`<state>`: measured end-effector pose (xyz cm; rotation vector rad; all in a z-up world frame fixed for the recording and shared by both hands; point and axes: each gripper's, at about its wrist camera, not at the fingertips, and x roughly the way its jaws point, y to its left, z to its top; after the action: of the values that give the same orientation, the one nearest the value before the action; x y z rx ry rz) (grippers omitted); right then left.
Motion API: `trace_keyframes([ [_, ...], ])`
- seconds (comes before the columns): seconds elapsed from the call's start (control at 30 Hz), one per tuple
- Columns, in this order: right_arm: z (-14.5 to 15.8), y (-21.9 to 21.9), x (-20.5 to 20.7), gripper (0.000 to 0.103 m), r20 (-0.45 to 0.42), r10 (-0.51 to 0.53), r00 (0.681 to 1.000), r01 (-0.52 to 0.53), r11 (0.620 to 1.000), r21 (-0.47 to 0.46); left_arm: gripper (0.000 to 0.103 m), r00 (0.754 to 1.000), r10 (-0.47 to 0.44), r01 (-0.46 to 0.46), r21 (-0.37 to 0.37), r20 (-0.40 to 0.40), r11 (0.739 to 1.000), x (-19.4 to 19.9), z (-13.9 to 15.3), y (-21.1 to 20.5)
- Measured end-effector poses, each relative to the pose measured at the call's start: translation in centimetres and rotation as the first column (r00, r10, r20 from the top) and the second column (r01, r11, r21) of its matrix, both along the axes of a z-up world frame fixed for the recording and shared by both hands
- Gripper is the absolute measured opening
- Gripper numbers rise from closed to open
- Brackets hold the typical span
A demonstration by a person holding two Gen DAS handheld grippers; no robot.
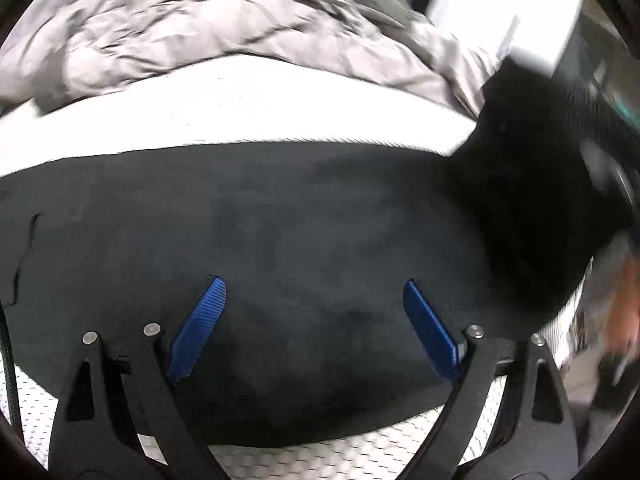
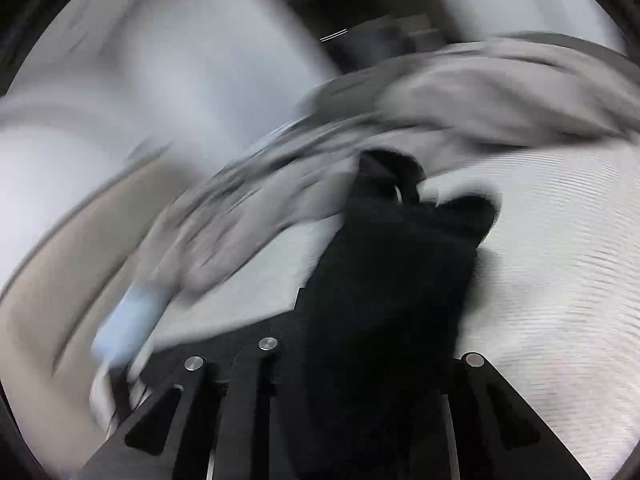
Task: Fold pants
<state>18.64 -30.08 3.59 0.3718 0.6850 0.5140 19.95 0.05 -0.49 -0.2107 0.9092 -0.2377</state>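
The left gripper (image 1: 316, 328) points down at a slant over the dark, soft-fabric pants (image 1: 280, 240), its two ribbed blue pads (image 1: 198, 330) spread wide apart with nothing pinched between them; the cloth lies flat beneath and between the fingers, and I cannot tell whether the tips touch it. The pants stretch as a broad dark band across the white textured mattress (image 1: 240, 112) of a bed, with a crumpled grey blanket (image 1: 180, 28) heaped beyond them along the far edge. At the right of the left wrist view one part of the pants rises off the bed in a dark blurred fold (image 1: 532, 184), lifted up toward the right edge of the picture. In the right wrist view, which is heavily smeared, the right gripper (image 2: 372, 360) angles gently downward and is rolled to one side, so the bed and blanket run slanted across the frame. A thick bunch of the dark pants (image 2: 400, 272) covers the space between its black fingers and hides the pads, hanging up off the mattress (image 2: 560, 260); the fabric sits in the gripper as a held bunch, the jaws partly closed around it. The grey blanket (image 2: 460, 92) lies behind it.
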Motion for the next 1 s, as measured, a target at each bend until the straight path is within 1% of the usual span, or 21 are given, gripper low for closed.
trace_keyframes([
  [0.03,-0.5,2.6,0.1,0.054,-0.024,0.099,0.995,-0.100,0.995,-0.022,0.089,1.000,0.024,-0.024,-0.008,-0.001,1.000,0.2,0.1,0.7],
  [0.07,-1.1,5.0,0.2,0.074,-0.059,0.187,0.981,-0.190,0.980,-0.054,0.089,0.999,0.054,-0.054,-0.020,-0.005,0.998,0.5,0.2,1.9],
  [0.1,-1.9,8.4,-0.3,0.075,-0.098,0.273,0.957,-0.285,0.947,-0.151,0.089,0.997,0.079,-0.079,-0.023,-0.015,0.997,0.7,0.1,2.7],
  [0.13,-2.1,9.8,-0.8,0.075,-0.096,0.299,0.949,-0.313,0.925,-0.216,0.089,0.996,0.091,-0.092,-0.028,-0.023,0.995,0.8,0.1,3.7],
  [0.2,-2.0,11.0,-2.1,0.075,-0.061,0.324,0.944,-0.326,0.889,-0.321,0.087,0.994,0.097,-0.099,-0.053,-0.043,0.994,1.2,-0.3,4.6],
  [0.27,-1.5,9.5,-2.3,0.075,-0.044,0.283,0.958,-0.282,0.904,-0.322,0.081,0.994,0.079,-0.085,-0.087,-0.069,0.993,1.6,-0.8,4.9],
  [0.3,-1.4,8.0,-2.1,0.075,-0.041,0.236,0.971,-0.237,0.923,-0.303,0.079,0.995,0.061,-0.069,-0.103,-0.084,0.992,1.5,-1.2,4.9],
  [0.33,-1.3,6.2,-1.7,0.075,-0.039,0.164,0.986,-0.168,0.941,-0.293,0.073,0.994,0.027,-0.040,-0.126,-0.107,0.991,1.6,-1.7,4.4],
  [0.37,-1.4,5.0,-1.9,0.075,-0.039,0.100,0.994,-0.108,0.942,-0.317,0.068,0.993,-0.002,-0.016,-0.144,-0.122,0.989,1.6,-2.1,3.9],
  [0.4,-2.0,3.5,-1.3,0.075,-0.049,0.003,0.999,-0.021,0.932,-0.362,0.066,0.989,-0.045,0.021,-0.169,-0.138,0.985,1.7,-2.3,3.5],
  [0.43,-2.9,2.6,-0.8,0.075,-0.074,-0.050,0.996,0.016,0.915,-0.402,0.063,0.986,-0.079,0.051,-0.190,-0.144,0.980,1.4,-2.5,2.6],
  [0.5,-5.1,1.3,0.3,0.075,-0.155,-0.101,0.983,0.025,0.902,-0.431,0.063,0.974,-0.158,0.115,-0.246,-0.162,0.962,1.3,-2.9,1.7],
  [0.57,-7.1,1.1,1.2,0.075,-0.224,-0.112,0.968,0.001,0.895,-0.445,0.063,0.963,-0.195,0.135,-0.290,-0.187,0.947,1.4,-3.7,1.1],
  [0.6,-7.8,1.0,1.6,0.075,-0.245,-0.101,0.964,-0.019,0.896,-0.443,0.063,0.958,-0.205,0.137,-0.307,-0.201,0.942,1.7,-4.2,0.9],
  [0.7,-8.6,1.5,2.4,0.075,-0.278,-0.059,0.959,-0.060,0.914,-0.401,0.064,0.963,-0.167,0.087,-0.347,-0.209,0.934,2.7,-4.8,0.7],
  [0.77,-9.0,1.8,2.8,0.075,-0.281,-0.042,0.959,-0.078,0.911,-0.404,0.062,0.966,-0.144,0.046,-0.404,-0.217,0.914,4.0,-5.0,0.5],
  [0.8,-9.3,1.8,2.5,0.075,-0.279,-0.043,0.959,-0.080,0.905,-0.417,0.058,0.963,-0.143,0.035,-0.423,-0.226,0.905,4.7,-5.1,0.2],
  [0.83,-9.6,2.1,2.7,0.075,-0.280,-0.049,0.959,-0.080,0.898,-0.432,0.037,0.963,-0.138,0.028,-0.428,-0.229,0.903,5.1,-5.2,-0.2],
  [0.87,-9.7,2.3,3.0,0.075,-0.283,-0.052,0.958,-0.081,0.894,-0.441,0.027,0.964,-0.133,0.025,-0.424,-0.229,0.905,5.5,-5.2,-0.5],
  [0.9,-10.0,2.5,3.2,0.075,-0.284,-0.058,0.957,-0.079,0.889,-0.450,0.025,0.968,-0.125,0.026,-0.410,-0.218,0.912,5.8,-4.9,-0.8],
  [1.0,-10.9,3.4,2.9,0.076,-0.286,-0.072,0.956,-0.076,0.877,-0.474,0.016,0.985,-0.116,0.063,-0.351,-0.131,0.934,5.8,-3.0,-1.9],
])
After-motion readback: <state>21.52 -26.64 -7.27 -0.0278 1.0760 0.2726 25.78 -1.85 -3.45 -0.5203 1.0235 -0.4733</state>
